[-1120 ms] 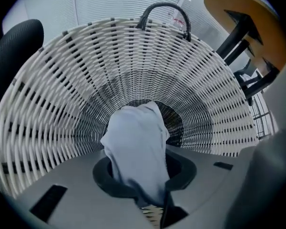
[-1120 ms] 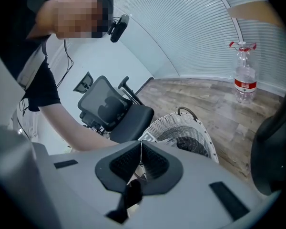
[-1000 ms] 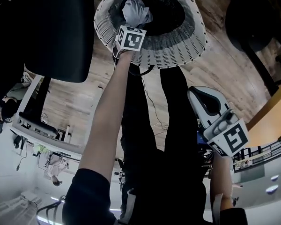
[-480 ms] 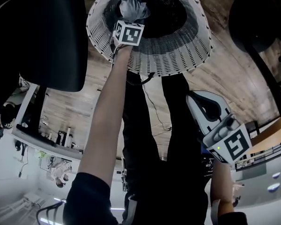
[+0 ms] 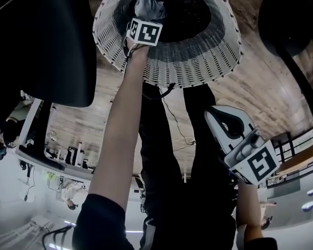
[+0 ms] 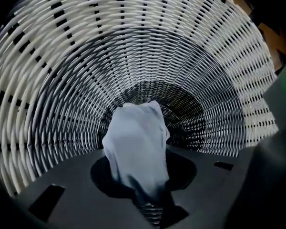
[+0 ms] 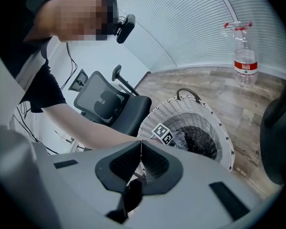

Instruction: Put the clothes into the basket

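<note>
A white wicker basket point(image 5: 198, 61) stands on the wooden floor at the top of the head view. My left gripper point(image 5: 144, 25) reaches down over its near rim, pointing steeply into it. Its jaws are shut on a pale grey cloth point(image 6: 136, 142), which hangs inside the basket's dark woven wall point(image 6: 62, 80). The same cloth point(image 5: 148, 7) shows just past the marker cube. My right gripper point(image 5: 221, 116) is held low at the right, away from the basket point(image 7: 214, 123). Its jaws meet at the tips point(image 7: 141, 144) with nothing seen between them.
A black office chair point(image 5: 47, 35) stands left of the basket, close to its rim. A dark round base point(image 5: 287, 14) lies at the upper right. A water bottle point(image 7: 243, 56) stands on the floor beyond the basket. The person's black-trousered legs point(image 5: 177, 155) are right behind it.
The left gripper has sunk lower into the basket with the cloth still in its jaws. The right gripper has dropped slightly.
</note>
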Tool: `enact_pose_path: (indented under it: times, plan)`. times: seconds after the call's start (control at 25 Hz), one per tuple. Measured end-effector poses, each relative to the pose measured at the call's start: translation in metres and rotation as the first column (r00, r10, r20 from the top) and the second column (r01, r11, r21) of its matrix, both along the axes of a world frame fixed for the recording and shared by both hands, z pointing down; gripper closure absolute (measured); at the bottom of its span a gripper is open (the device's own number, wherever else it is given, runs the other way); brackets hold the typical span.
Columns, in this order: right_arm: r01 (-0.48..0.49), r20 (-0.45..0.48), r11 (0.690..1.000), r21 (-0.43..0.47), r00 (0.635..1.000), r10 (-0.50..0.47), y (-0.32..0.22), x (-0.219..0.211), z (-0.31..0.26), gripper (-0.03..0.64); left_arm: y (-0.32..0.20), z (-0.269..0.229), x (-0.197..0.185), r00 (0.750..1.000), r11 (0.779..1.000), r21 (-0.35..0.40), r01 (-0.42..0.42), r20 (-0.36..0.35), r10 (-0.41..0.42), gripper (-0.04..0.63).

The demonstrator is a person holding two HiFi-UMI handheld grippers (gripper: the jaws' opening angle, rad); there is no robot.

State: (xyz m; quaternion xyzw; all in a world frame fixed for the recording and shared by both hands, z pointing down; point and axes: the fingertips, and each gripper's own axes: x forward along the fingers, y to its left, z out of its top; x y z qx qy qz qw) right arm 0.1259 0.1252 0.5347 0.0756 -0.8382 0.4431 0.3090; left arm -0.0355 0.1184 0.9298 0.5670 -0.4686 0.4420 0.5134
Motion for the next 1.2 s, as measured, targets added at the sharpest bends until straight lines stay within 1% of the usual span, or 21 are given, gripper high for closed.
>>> enact_pose_path:
  times: [0.24,0.4,0.48,0.6,0.92,1.08,1.2]
  plan:
    - [-0.003,-0.002,1.0,-0.001,1.0,0.003,0.003,0.001,0.0,0.6,0.004,0.0,-0.001,1.0,1.0,-0.019,-0.008,0.007,0.008,0.465]
    - [-0.007,-0.006,1.0,0.001,1.0,0.007,0.003,0.003,-0.002,0.6,0.004,-0.001,-0.004,1.0,0.999,-0.033,0.017,0.002,-0.017,0.457]
    - [-0.007,-0.005,1.0,0.002,1.0,0.007,0.003,0.003,-0.003,0.6,0.004,-0.001,-0.007,1.0,0.999,-0.047,0.024,0.011,-0.024,0.453]
    - [-0.01,-0.002,1.0,0.001,1.0,0.01,0.004,0.002,-0.004,0.6,0.005,-0.002,-0.01,0.999,0.998,-0.063,0.01,0.032,-0.008,0.449]
    - [-0.007,0.009,1.0,0.009,1.0,0.007,0.007,-0.003,-0.017,0.6,0.007,-0.017,-0.006,0.999,0.997,-0.063,-0.041,0.028,0.043,0.434]
    - [-0.037,0.032,0.999,0.013,0.999,0.037,0.001,-0.009,-0.028,0.6,0.007,-0.028,-0.011,0.998,0.997,-0.064,-0.042,0.039,0.045,0.434]
    - [-0.047,0.045,0.999,0.021,0.998,0.046,0.001,-0.013,-0.034,0.6,0.006,-0.036,-0.015,0.999,0.998,-0.058,-0.031,0.033,0.033,0.435]
